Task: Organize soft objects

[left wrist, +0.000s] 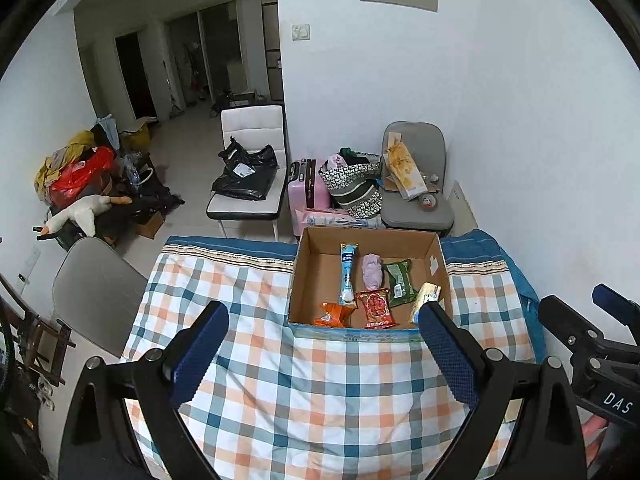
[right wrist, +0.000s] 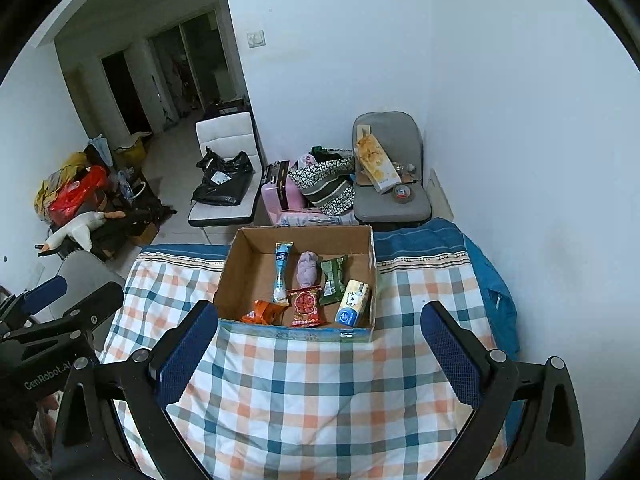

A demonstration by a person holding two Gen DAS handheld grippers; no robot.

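**Both tongs wide open above the checked cloth, box already filled**

The checked cloth [left wrist: 280,380] covers the tabletop and hides its surface; its lower part is cut off by the frame edge and the tong arms. At frame centre the cardboard box [left wrist: 320,276] sits on the cloth, and its near wall hides the lower ends of the packets inside.

The left tongs [left wrist: 322,344] stand wide apart, gripping nothing, low in the frame just short of the box. The right tongs [right wrist: 318,344] are equally wide and empty.

Inside the box lie a long blue tube packet [left wrist: 347,274], a lilac cloth bundle [left wrist: 372,271], a green packet [left wrist: 400,282], a red packet [left wrist: 376,307] and an orange packet [left wrist: 334,314]. The yellow tissue pack [right wrist: 352,302] shows whole only in the right wrist view; in the left, a tong pad covers part of it. Print on the packets is unreadable.
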